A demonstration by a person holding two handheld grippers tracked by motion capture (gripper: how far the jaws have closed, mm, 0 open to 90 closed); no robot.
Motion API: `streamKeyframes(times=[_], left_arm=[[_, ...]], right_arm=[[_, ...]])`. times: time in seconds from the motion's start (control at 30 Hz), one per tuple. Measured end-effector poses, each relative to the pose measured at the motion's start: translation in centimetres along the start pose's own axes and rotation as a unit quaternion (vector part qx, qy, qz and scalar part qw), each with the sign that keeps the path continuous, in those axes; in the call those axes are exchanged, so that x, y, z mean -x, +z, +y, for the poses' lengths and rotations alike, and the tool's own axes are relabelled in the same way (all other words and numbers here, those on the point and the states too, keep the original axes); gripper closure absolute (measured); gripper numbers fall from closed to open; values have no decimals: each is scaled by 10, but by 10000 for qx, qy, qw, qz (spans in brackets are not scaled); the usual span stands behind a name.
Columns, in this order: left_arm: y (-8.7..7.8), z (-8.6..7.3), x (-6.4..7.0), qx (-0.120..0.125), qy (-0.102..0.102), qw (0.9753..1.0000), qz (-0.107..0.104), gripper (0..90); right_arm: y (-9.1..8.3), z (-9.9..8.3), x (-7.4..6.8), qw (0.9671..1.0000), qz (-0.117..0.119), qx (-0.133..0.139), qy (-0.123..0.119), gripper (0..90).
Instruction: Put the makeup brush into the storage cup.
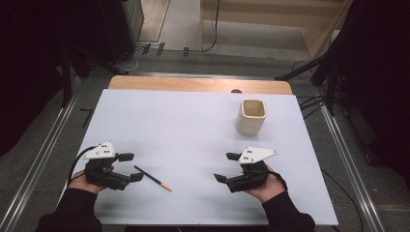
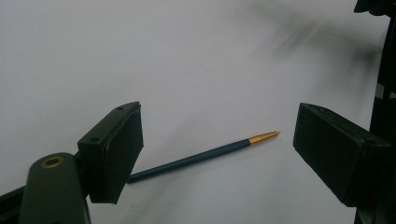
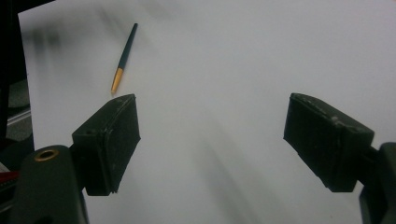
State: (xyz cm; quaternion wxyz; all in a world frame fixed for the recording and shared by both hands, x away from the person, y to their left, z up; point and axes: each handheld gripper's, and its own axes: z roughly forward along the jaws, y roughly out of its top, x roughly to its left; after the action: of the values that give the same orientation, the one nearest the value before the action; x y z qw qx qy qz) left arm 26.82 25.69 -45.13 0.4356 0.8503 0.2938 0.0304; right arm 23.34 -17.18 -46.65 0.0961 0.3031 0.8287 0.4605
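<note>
I am holding my left gripper (image 1: pixel 129 166) wide beside the pen (image 1: pixel 152 178), which is lying ungrasped on the desk (image 1: pixel 183 125); my right gripper (image 1: pixel 226 167), equally wide, is waiting beyond the pen, below the cup (image 1: pixel 251 117).

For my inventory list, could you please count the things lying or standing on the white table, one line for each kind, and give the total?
Pen: 1, dark with a gold tip, lying flat
Cup: 1, cream, standing upright
Total: 2
</note>
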Motion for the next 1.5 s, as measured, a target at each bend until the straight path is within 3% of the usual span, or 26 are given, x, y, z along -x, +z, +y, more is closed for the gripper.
streamKeyframes(times=[0.4,0.97,1.5], left_arm=[[-1,-1,-2,-14,-24,10000,86,168],[-5,-1,-5,19,-43,9999,129,168],[-7,-4,-9,23,-87,9998,185,168]], right_arm=[[15,11,-7,10000,57,19,4,141],[43,26,-24,9994,314,21,-133,141],[67,42,-38,9988,414,150,-200,145]])
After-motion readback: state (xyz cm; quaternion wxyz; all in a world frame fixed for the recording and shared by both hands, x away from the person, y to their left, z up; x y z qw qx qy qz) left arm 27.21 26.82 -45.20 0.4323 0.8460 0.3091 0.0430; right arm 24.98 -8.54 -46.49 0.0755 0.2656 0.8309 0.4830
